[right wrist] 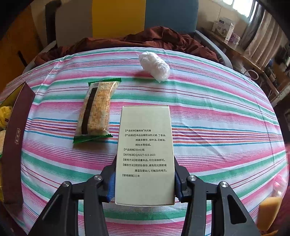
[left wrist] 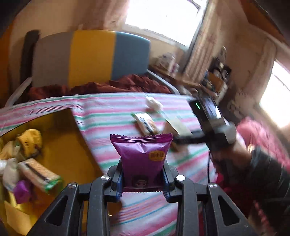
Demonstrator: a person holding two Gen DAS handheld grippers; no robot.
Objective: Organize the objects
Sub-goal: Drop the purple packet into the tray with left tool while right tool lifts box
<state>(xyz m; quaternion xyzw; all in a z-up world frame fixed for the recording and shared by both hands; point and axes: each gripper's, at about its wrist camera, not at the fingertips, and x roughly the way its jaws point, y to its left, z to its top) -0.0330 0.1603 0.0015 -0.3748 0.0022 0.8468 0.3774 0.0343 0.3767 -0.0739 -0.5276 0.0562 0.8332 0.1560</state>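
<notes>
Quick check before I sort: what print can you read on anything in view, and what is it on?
"50ml" and "Q/ADZT-023-2023": on the pale cardboard box clamped in the right tool, among Chinese lines.
Yellow round label on the purple foil snack packet in the left tool: blurred.
Gold emblem on the maroon box wall: too small.

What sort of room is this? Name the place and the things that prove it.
Probably a bedroom at home: a striped sheet covers a bed, a padded grey, yellow and blue headboard stands behind a rumpled maroon blanket, and curtained windows light it.
</notes>
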